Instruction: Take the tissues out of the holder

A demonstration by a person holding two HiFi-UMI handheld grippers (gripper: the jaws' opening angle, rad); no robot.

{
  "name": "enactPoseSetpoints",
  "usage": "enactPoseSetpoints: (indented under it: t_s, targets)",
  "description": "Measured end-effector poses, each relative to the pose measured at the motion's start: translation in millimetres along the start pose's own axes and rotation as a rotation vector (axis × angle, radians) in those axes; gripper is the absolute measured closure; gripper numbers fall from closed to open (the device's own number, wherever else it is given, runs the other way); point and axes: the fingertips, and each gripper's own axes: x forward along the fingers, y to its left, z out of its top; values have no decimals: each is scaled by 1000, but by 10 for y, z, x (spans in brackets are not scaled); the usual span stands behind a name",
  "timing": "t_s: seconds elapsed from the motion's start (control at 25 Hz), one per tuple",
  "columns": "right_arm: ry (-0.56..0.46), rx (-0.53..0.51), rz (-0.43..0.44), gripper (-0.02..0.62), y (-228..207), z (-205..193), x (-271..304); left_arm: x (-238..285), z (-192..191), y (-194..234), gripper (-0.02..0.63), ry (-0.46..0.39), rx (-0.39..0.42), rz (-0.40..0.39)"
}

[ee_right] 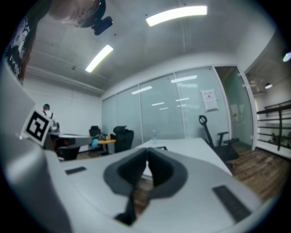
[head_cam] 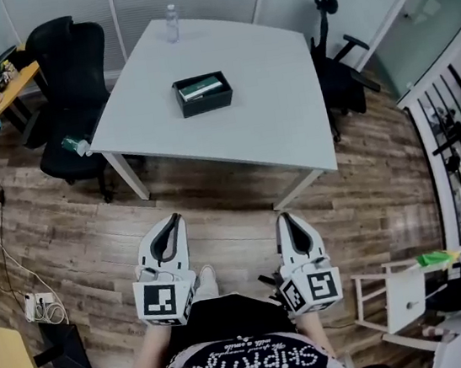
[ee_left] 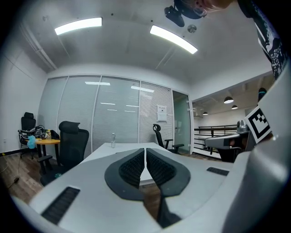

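A black tissue holder (head_cam: pixel 202 93) with a green-and-white tissue pack in it sits near the middle of the white table (head_cam: pixel 273 122). Both grippers are held low over the wooden floor, well short of the table. My left gripper (head_cam: pixel 165 223) is shut with nothing between its jaws; the tips meet in the left gripper view (ee_left: pixel 145 150). My right gripper (head_cam: pixel 291 220) is also shut and empty, its tips touching in the right gripper view (ee_right: pixel 147 151). The holder barely shows as a dark edge beyond the right jaws (ee_right: pixel 160 148).
A clear water bottle (head_cam: pixel 171 23) stands at the table's far edge. Black office chairs stand at the left (head_cam: pixel 71 82) and right (head_cam: pixel 338 70) of the table. A small white shelf unit (head_cam: pixel 400 300) is near my right. A power strip (head_cam: pixel 39 308) lies on the floor at left.
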Motion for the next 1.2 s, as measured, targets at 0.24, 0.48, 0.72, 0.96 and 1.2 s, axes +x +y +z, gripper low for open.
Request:
enactPoseSetpoints:
  t_s: [0.24,0.48,0.72,0.96,1.2]
  targets:
    - [-1,16,-37,560,92,-95,145,-12,-94,317,565,41,-10,2]
    - [24,18,-35,560,182,-133,194,4,-123,402,565,34,-18,-11]
    - [37,20,-39,560,187,-163,220,-24,-163,443,565,47,-37,-2]
    - [46,21,-25,560,205,-173,290,14,-187,514,565,53,-46,19]
    - [58,23,2,560,130,-149,481,203,-219,495,565,67,-55,27]
